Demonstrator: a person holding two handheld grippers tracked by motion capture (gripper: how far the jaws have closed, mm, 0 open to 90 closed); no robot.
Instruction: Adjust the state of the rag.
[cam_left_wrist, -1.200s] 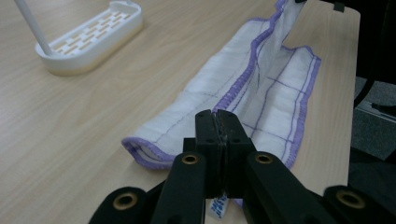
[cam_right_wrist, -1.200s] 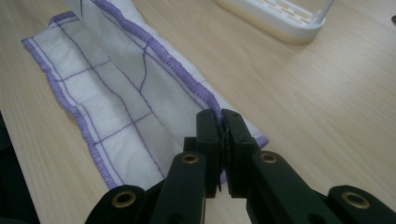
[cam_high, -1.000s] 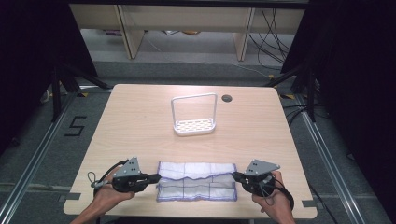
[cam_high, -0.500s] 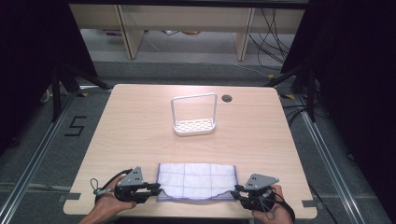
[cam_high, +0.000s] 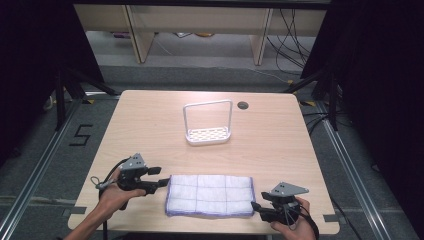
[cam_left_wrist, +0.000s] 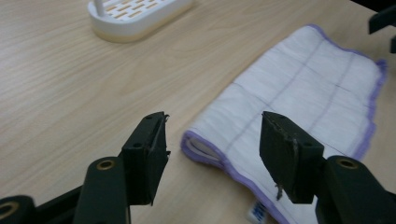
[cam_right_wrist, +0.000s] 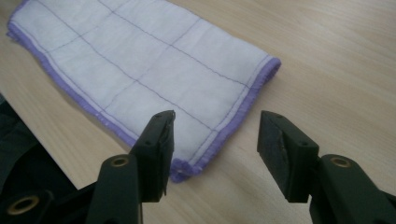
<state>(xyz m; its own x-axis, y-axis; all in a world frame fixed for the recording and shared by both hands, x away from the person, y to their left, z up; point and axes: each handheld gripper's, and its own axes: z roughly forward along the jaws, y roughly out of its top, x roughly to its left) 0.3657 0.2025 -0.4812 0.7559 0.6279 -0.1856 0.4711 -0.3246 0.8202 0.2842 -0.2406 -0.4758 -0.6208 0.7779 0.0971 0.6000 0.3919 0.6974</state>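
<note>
Reaching in from the near edge of the table, the person's two forearms come up at either end of a folded cloth. The left hand holds the left gripper low over the wood, its tips pointing right toward the cloth's left end and stopping just short of it. The right hand holds the right gripper closer to the near edge, its tips pointing left at the cloth's near right corner.

Both tools stand with jaws apart and nothing between them. From the left gripper view, the cloth's purple-hemmed folded end lies in the gap just past the tips, resting on the table. From the right gripper view, the cloth's corner sits under and just ahead of the left jaw, also unpinched.

Farther back, near the middle of the table, stands a white rack with a slotted base and a tall hoop handle; its tray holds nothing. Its base shows at the top of the left gripper view, well apart from the cloth.

The cloth lies flat at the near edge, white with a thin purple grid and purple border, its long axis running left to right, parallel to the table's front edge, one short end toward each gripper.
</note>
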